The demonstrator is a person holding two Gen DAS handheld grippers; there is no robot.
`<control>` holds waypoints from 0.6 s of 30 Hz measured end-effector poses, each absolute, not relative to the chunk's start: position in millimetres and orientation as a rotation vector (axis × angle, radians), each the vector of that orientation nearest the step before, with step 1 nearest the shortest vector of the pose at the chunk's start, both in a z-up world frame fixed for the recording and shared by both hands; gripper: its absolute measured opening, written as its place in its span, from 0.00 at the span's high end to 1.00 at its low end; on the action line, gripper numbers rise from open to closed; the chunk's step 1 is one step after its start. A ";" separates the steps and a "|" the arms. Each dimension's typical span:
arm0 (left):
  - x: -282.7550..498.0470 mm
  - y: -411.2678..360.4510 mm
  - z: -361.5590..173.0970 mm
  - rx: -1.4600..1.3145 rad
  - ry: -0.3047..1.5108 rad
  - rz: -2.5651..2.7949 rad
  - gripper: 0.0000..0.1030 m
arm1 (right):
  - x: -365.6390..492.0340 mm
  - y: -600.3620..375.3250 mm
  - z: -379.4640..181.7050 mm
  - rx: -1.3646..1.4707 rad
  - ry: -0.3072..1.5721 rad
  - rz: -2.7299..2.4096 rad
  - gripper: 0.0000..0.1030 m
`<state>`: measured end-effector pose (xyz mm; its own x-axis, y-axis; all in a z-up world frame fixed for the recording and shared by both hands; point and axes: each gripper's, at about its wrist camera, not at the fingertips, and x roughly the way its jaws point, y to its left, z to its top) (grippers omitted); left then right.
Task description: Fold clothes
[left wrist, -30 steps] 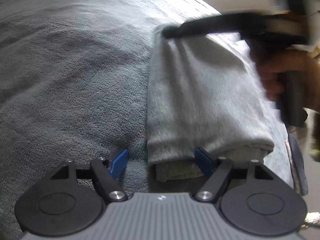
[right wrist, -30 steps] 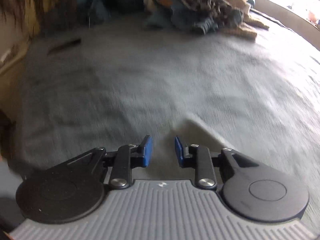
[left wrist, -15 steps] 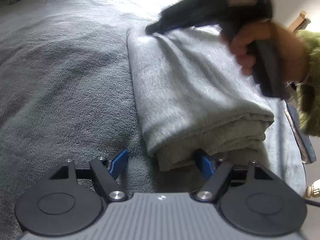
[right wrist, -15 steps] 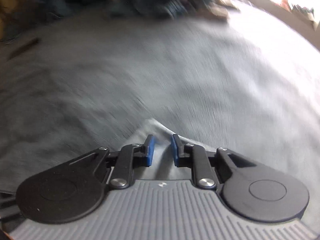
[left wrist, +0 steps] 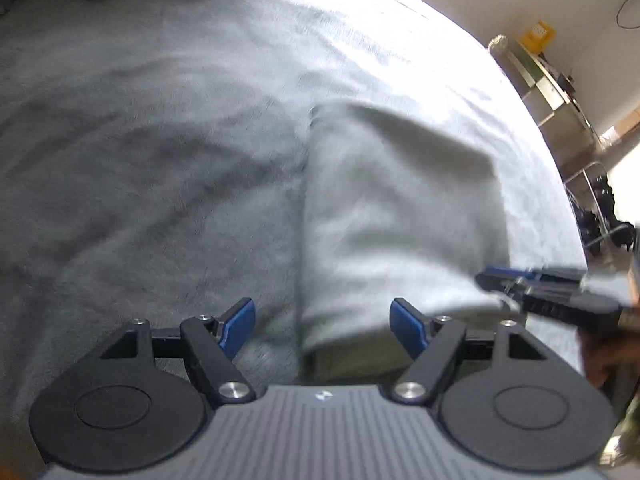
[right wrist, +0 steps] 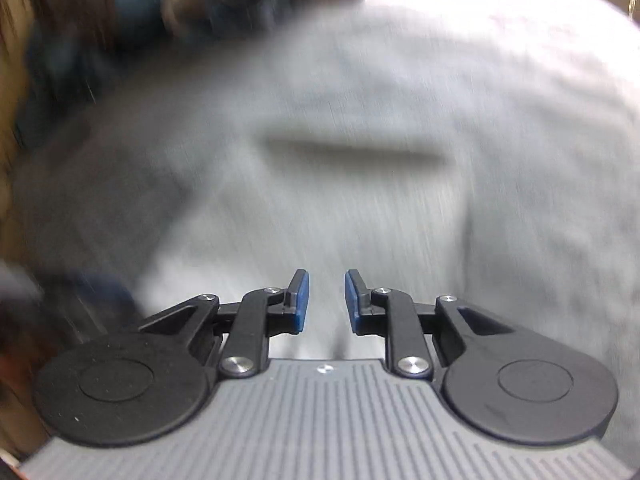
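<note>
The right gripper [right wrist: 326, 302] – jaws opening, narrow – is leaving the folded garment [left wrist: 400, 216]; left gripper [left wrist: 322, 324] is hovering wide, empty – fold done.

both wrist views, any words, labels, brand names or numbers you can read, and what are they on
No readable text in either view.
Small white logo mark on the left claw body: a symbol, no letters.
The same mark on the right claw body: no letters.
Yellow box on the far shelf: a pale label, too small and blurred to read.
Folded grey garment: no print or tag visible.
</note>
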<state>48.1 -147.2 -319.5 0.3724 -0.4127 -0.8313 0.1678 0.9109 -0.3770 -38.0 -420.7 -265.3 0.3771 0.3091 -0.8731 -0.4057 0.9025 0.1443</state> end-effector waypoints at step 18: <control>31.6 -271.6 -317.7 0.268 1.347 -0.338 0.23 | -54.1 -438.3 -252.8 -0.089 1.195 0.445 0.82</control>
